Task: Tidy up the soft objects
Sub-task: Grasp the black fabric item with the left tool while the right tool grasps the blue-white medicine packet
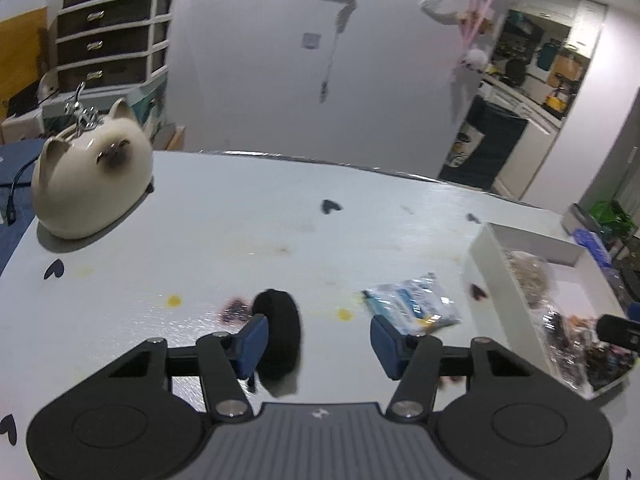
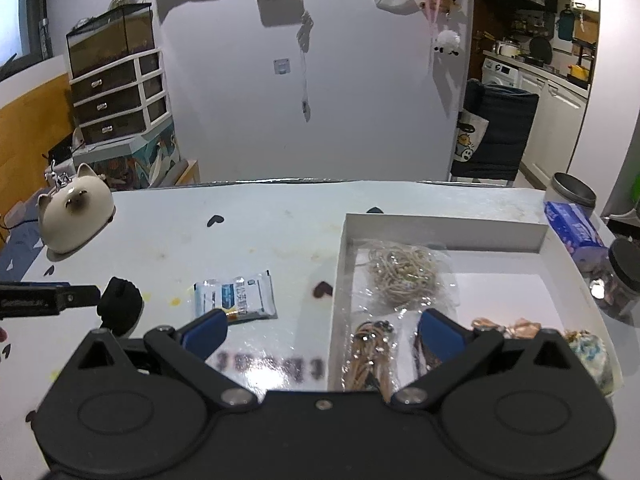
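The left claw [image 1: 316,340] hangs low over the near part of the counter [image 1: 240,240] with its blue pads [image 1: 252,342] spread wide and nothing between them. A black puff [image 1: 280,338] sits on the counter just inside the left pad, touching or nearly touching it; the blur makes it hard to tell which. Just past the right pad lies a clear sachet [image 1: 412,304] with blue print, flat on the counter. Further right is a white tray [image 1: 486,264] along the counter's right edge, with bagged items inside.

The right claw [image 2: 322,332] is also spread wide and holds nothing. It straddles the tray's [image 2: 338,280] left wall: its left pad is over the bare counter [image 2: 280,220] and its right pad over the tray's near part. Below it in the tray lie two clear bags of dark and tan bits [image 2: 368,352]. Beyond them, a bag of pale string [image 2: 404,276] lies toward the tray's far left corner. Pinkish and pale blue soft pieces [image 2: 588,348] sit along the tray's near right side.

On the counter left of the tray lies the sachet [image 2: 234,294], and further left the puff [image 2: 120,306], with the left claw's tip just beside it. A ceramic cat [image 2: 76,216] stands near the far left corner. Jars [image 2: 620,280] and a blue pack [image 2: 572,228] stand beyond the tray's right wall.
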The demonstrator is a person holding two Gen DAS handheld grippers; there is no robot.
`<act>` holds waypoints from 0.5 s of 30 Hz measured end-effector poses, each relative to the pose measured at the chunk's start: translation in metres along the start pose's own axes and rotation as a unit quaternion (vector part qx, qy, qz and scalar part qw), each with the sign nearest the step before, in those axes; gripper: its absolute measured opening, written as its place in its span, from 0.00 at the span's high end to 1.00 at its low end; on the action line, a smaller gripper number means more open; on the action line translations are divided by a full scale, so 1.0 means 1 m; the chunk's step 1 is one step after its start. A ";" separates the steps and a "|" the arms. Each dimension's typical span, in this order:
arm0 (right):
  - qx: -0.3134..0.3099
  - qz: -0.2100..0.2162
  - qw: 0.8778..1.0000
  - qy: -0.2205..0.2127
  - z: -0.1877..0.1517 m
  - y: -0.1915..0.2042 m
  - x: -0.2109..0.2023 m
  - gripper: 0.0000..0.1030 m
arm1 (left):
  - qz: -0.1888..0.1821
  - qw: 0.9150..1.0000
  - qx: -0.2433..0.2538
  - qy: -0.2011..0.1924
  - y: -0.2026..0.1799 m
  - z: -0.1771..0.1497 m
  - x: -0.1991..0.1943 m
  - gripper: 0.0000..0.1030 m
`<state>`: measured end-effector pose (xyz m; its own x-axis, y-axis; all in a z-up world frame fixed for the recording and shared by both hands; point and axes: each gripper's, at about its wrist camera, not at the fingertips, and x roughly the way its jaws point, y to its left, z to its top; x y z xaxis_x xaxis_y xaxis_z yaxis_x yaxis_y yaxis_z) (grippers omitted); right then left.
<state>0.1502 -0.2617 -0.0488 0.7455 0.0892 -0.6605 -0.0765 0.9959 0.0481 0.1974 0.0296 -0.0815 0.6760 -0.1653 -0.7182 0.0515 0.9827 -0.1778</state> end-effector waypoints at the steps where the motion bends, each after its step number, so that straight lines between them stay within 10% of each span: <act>1: -0.002 0.001 1.000 0.001 0.001 0.002 0.003 0.00 | 0.002 1.000 -0.003 0.004 0.004 0.001 0.006 0.48; 15: -0.009 0.032 0.999 0.022 0.027 0.034 0.055 0.00 | -0.012 0.998 -0.035 0.059 0.040 0.006 0.057 0.69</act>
<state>0.2060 -0.2222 -0.0634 0.7090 0.1523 -0.6885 -0.1360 0.9876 0.0784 0.2419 0.0600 -0.1255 0.5831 -0.2013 -0.7870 0.0122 0.9709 -0.2393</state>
